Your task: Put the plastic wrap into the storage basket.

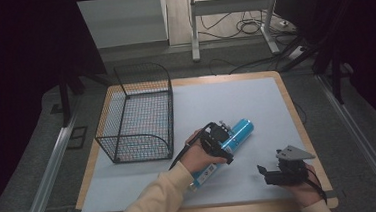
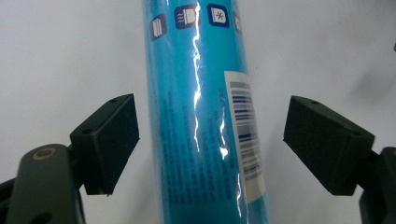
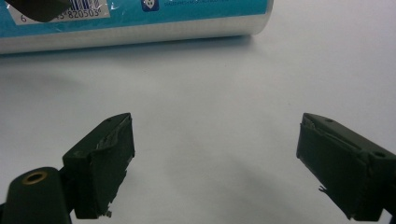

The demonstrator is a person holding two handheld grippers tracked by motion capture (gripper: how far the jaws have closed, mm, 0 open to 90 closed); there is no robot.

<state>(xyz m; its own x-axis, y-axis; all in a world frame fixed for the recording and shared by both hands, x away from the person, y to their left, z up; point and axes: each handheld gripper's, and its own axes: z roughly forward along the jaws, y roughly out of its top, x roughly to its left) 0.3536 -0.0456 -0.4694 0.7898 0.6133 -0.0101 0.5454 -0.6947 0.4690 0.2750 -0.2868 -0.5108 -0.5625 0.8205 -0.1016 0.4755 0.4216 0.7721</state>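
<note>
Grasp stage, likely. Blue roll (image 1: 231,142) lying on desk (image 1: 236,107) right of wire basket (image 1: 136,114), between spread jaws of left claw (image 2: 210,140), pads not touching. Right claw (image 1: 273,172) released, resting apart. Next: clench left claw squarely, then lift, presumably toward basket

Glossy film-wrapped blue roll (image 2: 205,121); black wire basket (image 1: 139,114); matt white sheet (image 1: 236,107).
</note>
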